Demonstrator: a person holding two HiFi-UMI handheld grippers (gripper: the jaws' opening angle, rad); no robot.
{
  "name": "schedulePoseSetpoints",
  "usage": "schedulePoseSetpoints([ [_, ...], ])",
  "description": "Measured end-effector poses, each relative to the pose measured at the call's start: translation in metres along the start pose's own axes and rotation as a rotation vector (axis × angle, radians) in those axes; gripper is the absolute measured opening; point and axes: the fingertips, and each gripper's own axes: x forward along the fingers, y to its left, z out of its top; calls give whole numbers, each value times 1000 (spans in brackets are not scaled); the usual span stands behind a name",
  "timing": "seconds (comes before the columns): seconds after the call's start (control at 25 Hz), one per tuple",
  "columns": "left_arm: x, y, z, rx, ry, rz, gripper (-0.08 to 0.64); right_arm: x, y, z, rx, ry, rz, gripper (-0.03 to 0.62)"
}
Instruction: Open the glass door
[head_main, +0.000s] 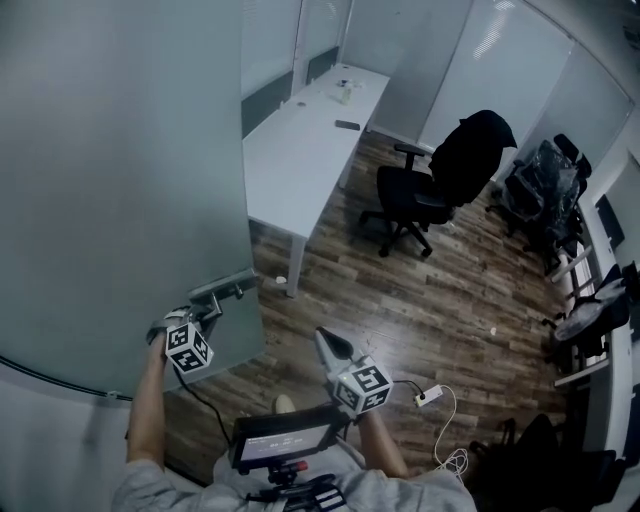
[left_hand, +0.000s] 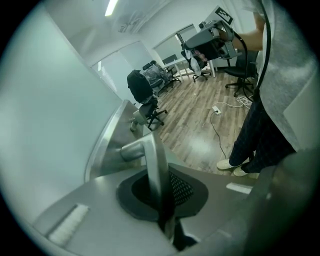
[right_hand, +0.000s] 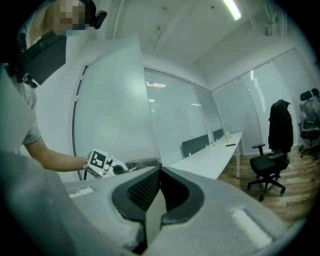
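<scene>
The frosted glass door fills the left of the head view and stands swung partly open, its edge toward the room. Its metal lever handle juts from the door's edge. My left gripper is shut on that handle; in the left gripper view the handle's bar runs down between the closed jaws of the left gripper. My right gripper hovers to the right over the floor, apart from the door, shut on nothing. In the right gripper view the right gripper points toward the door handle.
A long white desk stands beyond the door's edge, with a black office chair to its right. More chairs crowd the right wall. A power strip and its white cable lie on the wooden floor near my feet.
</scene>
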Motion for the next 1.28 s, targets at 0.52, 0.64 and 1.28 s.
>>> schedulePoseSetpoints([
  [0.52,-11,-29,15,60,-39,4,3,-51,28,-13,-3,-21,-82,3],
  [0.64,-14,-39,17,72,-48,0,3,-60,33,-19,-9,-20,-101,3],
  [1.28,-42,-84,28,140,-84,-1,3,-102,26,-18,0,-45,-181,2],
])
